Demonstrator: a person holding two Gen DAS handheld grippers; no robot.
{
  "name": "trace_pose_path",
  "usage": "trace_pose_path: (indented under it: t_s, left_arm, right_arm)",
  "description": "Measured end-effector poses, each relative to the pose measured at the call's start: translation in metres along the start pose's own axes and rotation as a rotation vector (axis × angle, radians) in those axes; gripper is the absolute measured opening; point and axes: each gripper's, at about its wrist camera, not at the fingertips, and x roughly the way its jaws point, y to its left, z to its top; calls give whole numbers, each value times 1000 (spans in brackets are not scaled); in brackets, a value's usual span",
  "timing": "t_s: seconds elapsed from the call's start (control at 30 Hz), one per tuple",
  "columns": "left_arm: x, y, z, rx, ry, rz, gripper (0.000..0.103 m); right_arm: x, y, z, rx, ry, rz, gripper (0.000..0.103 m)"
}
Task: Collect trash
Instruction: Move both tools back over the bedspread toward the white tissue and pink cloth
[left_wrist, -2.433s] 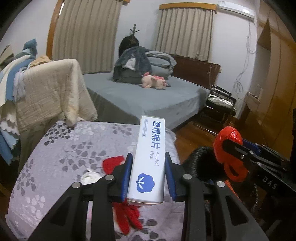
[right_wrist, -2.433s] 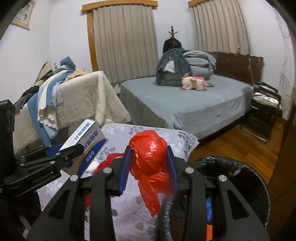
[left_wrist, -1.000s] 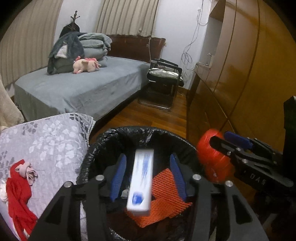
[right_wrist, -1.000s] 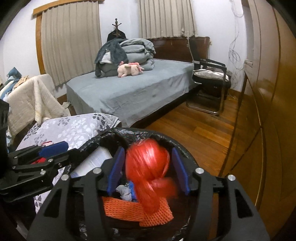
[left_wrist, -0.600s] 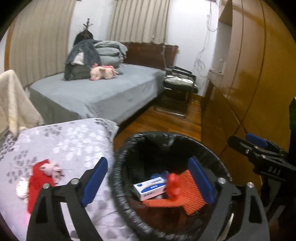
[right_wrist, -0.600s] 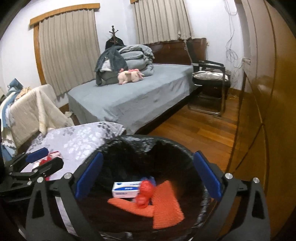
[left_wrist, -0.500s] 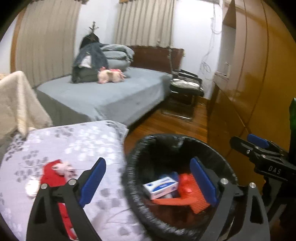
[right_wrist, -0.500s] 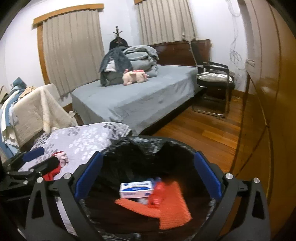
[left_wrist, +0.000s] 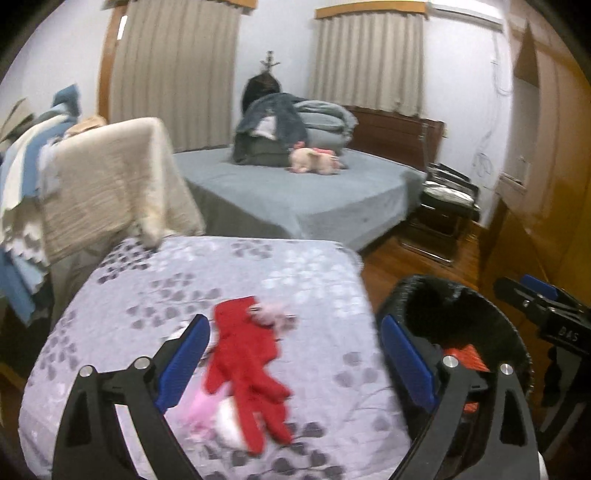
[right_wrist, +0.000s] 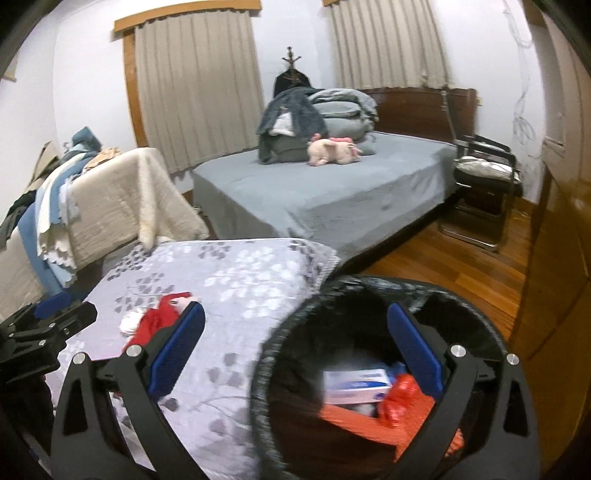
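Note:
My left gripper (left_wrist: 295, 363) stands wide open and empty over the flowered grey cover (left_wrist: 229, 280). Between and beyond its blue pads lies a red glove (left_wrist: 247, 365) with a pink and a white scrap (left_wrist: 225, 417) beside it. The black-lined trash bin (left_wrist: 461, 295) stands at the right edge of the cover. My right gripper (right_wrist: 295, 352) is also open and empty, above the bin (right_wrist: 369, 291). Inside the bin lie the white alcohol-pad box (right_wrist: 354, 380), the red plastic bag (right_wrist: 399, 398) and orange netting (right_wrist: 354, 417). The red glove (right_wrist: 159, 321) shows left of the right gripper's left pad.
A bed with a grey sheet (right_wrist: 332, 199), folded bedding and a pink plush toy (right_wrist: 332, 149) fills the background. A chair draped with cream and blue blankets (left_wrist: 103, 188) stands at the left. A black folding chair (right_wrist: 487, 173) and wooden wardrobe (right_wrist: 561, 258) stand at the right.
Both grippers opened and dropped the box and the red bag into the bin. Both then swung left, the left one from over the bin to over the cover and the glove.

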Motion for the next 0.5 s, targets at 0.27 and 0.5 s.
trace_pose_path:
  t_s: [0.27, 0.5]
  left_arm:
    - [-1, 59, -7, -59, -1, 96, 92]
    - [18, 102, -12, -95, 16, 155, 91]
  right_arm:
    - [29, 56, 3, -65, 12, 68, 96]
    - [73, 97, 3, -105, 47, 99, 96]
